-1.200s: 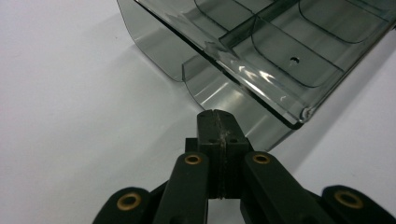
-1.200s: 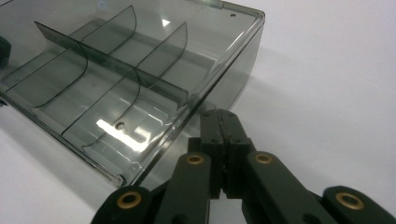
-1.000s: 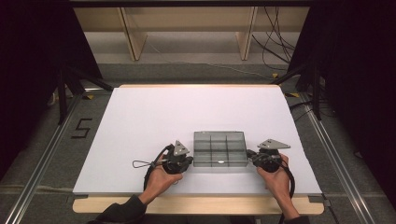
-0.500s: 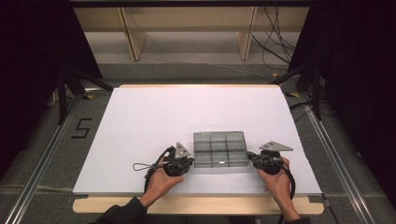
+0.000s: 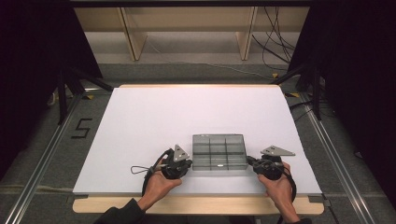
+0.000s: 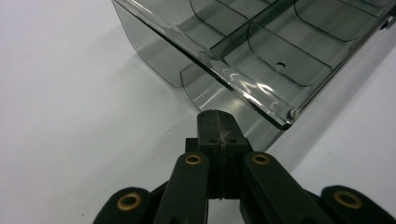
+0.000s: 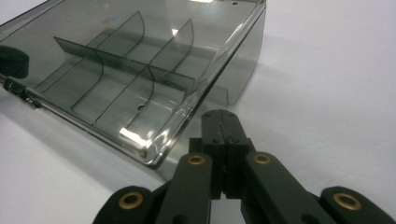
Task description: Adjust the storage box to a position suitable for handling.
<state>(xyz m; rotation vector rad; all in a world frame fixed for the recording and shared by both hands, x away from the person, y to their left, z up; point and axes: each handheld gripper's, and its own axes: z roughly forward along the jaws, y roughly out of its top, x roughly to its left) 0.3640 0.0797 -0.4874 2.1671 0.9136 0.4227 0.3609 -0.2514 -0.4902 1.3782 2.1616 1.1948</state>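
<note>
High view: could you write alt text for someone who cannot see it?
A person's hands hold a shut tool at each end of a smoky clear divided box on a white table: left tool, right tool. The compartments look empty.

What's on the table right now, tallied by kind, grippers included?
Smoky clear compartment box: 1
Black two-jaw grippers: 2, the left gripper and the right gripper, both shut, one at each end of the box
Total: 3
</note>
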